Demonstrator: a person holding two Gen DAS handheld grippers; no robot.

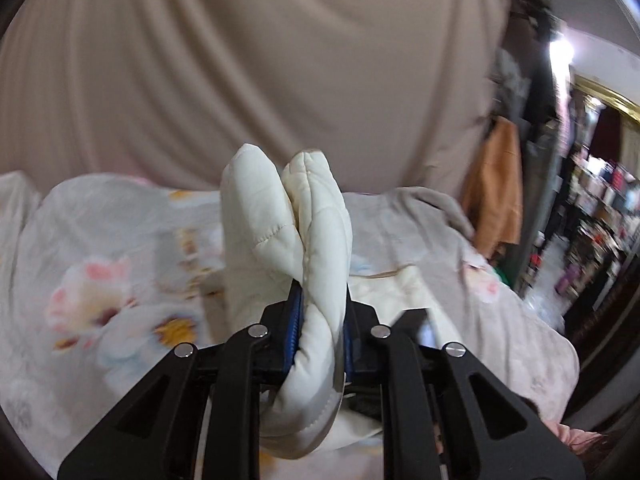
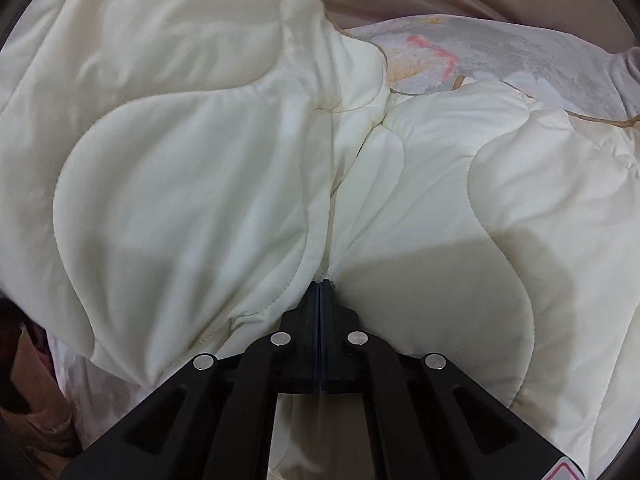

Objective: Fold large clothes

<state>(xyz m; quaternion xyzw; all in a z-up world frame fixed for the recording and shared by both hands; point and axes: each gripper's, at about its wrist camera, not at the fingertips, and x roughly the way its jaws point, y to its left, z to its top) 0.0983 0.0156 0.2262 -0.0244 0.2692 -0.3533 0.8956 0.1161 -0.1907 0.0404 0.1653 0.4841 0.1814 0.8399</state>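
A cream quilted padded garment (image 2: pixel 208 184) is bunched over the bed and fills most of the right wrist view. My left gripper (image 1: pixel 320 300) is shut on a doubled fold of the same cream garment (image 1: pixel 280 208), which sticks up between its jaws above the bed. My right gripper (image 2: pixel 322 284) has its jaws pressed together, with the tips at a seam of the garment; whether cloth is pinched between them is hidden.
A floral bedsheet (image 1: pixel 100 280) covers the bed; it also shows in the right wrist view (image 2: pixel 480 56). A beige curtain (image 1: pixel 260 60) hangs behind. An orange-brown garment (image 1: pixel 496 192) hangs at the right beside cluttered shelves (image 1: pixel 600 216).
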